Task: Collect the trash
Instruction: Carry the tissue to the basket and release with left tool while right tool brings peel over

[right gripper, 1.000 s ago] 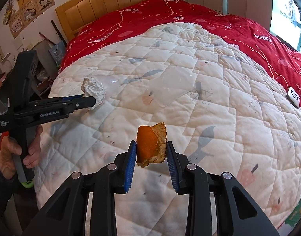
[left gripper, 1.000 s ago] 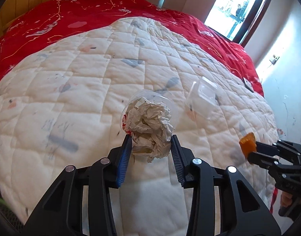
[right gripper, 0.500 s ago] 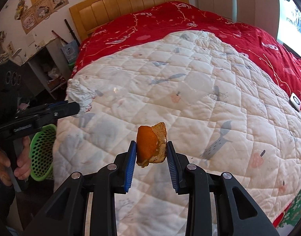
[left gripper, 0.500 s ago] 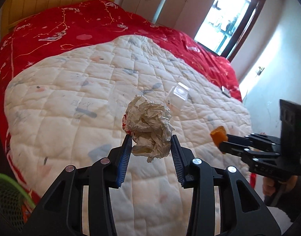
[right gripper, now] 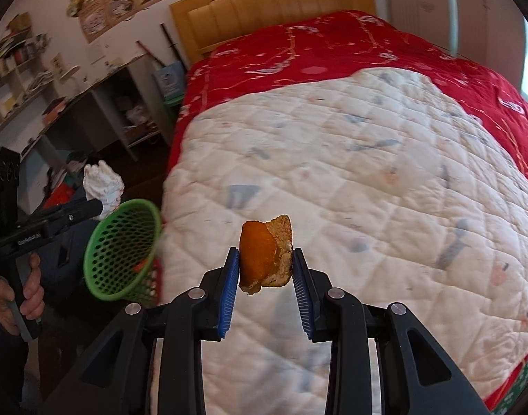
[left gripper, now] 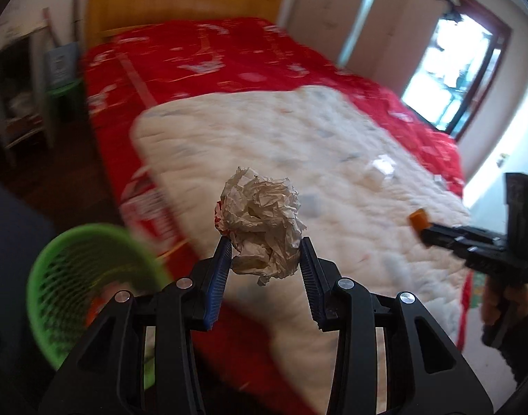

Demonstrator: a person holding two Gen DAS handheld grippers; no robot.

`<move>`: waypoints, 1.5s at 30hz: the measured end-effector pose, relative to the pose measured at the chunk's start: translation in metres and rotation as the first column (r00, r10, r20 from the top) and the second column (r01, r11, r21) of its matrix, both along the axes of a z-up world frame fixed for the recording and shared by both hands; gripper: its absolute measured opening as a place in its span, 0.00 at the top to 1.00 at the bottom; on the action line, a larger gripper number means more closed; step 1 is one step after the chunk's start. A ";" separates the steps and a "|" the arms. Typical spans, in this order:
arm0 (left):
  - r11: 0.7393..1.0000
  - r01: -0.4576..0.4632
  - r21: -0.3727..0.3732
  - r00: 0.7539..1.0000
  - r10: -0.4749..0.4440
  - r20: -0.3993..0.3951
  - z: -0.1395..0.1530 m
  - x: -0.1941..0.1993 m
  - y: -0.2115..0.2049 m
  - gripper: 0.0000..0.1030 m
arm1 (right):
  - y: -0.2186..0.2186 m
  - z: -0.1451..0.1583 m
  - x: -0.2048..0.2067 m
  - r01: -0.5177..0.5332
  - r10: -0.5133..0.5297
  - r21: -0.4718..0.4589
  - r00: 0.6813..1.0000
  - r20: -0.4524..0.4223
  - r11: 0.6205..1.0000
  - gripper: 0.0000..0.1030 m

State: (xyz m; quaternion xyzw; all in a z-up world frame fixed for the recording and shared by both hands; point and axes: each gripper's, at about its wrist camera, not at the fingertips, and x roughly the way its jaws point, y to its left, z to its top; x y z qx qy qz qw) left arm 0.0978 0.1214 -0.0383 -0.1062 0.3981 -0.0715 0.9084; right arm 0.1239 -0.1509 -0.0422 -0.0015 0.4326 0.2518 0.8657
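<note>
The bed (right gripper: 367, 159) with its white quilt (right gripper: 350, 190) fills the room; a green mesh basket (right gripper: 122, 249) stands at its near-left corner. The left gripper (left gripper: 265, 266) clamps a crumpled paper ball (left gripper: 264, 228) just above that basket; the right gripper (right gripper: 265, 266) pinches an orange peel (right gripper: 260, 252) over the quilt.

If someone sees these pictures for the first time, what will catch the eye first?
Probably the crumpled paper ball clamped in the left gripper, in front of the red and white bed. Next, the orange peel pinched in the right gripper, and the green mesh basket on the floor at the bed's left side.
</note>
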 end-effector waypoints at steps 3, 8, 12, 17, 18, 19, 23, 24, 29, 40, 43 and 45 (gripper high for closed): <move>0.996 -0.080 0.040 0.996 0.081 -0.035 -0.008 -0.018 0.032 0.61 | 0.023 0.002 -0.006 -0.044 0.044 0.005 0.999 0.003 0.999 0.71; 0.979 -0.189 0.080 0.975 0.197 -0.103 -0.033 -0.044 0.079 0.58 | 0.057 0.007 -0.014 -0.108 0.108 0.008 0.994 0.008 0.994 0.71; 0.961 -0.263 0.082 0.950 0.273 -0.155 -0.054 -0.056 0.107 0.56 | 0.081 0.010 -0.018 -0.147 0.147 0.010 0.989 0.009 0.989 0.71; 0.946 -0.321 0.049 0.928 0.324 -0.184 -0.067 -0.070 0.130 0.45 | 0.105 0.011 -0.022 -0.185 0.185 0.007 0.983 0.006 0.983 0.71; 0.943 -0.329 0.048 0.925 0.332 -0.184 -0.069 -0.073 0.132 0.43 | 0.111 0.011 -0.023 -0.193 0.193 0.006 0.981 0.006 0.981 0.71; 0.939 -0.339 0.051 0.922 0.343 -0.183 -0.070 -0.076 0.136 0.42 | 0.115 0.011 -0.023 -0.199 0.199 0.007 0.980 0.005 0.980 0.71; 0.928 -0.370 0.030 0.911 0.369 -0.185 -0.072 -0.086 0.144 0.42 | 0.134 0.010 -0.026 -0.232 0.232 0.008 0.973 0.001 0.973 0.71; 0.926 -0.377 0.027 0.908 0.376 -0.185 -0.071 -0.089 0.145 0.42 | 0.140 0.010 -0.027 -0.243 0.243 0.009 0.970 0.000 0.970 0.71; 0.909 -0.415 0.041 0.894 0.415 -0.170 -0.068 -0.106 0.152 0.38 | 0.170 0.007 -0.031 -0.290 0.290 0.016 0.957 -0.011 0.957 0.71; 0.870 -0.490 0.047 0.856 0.491 -0.160 -0.068 -0.137 0.172 0.33 | 0.247 -0.016 -0.034 -0.372 0.373 0.029 0.925 -0.071 0.928 0.71; 0.864 -0.501 0.049 0.849 0.502 -0.163 -0.069 -0.141 0.177 0.33 | 0.265 -0.023 -0.033 -0.382 0.384 0.041 0.919 -0.095 0.923 0.70; 0.859 -0.511 0.045 0.844 0.511 -0.163 -0.069 -0.145 0.180 0.33 | 0.273 -0.026 -0.034 -0.382 0.386 0.053 0.916 -0.108 0.922 0.70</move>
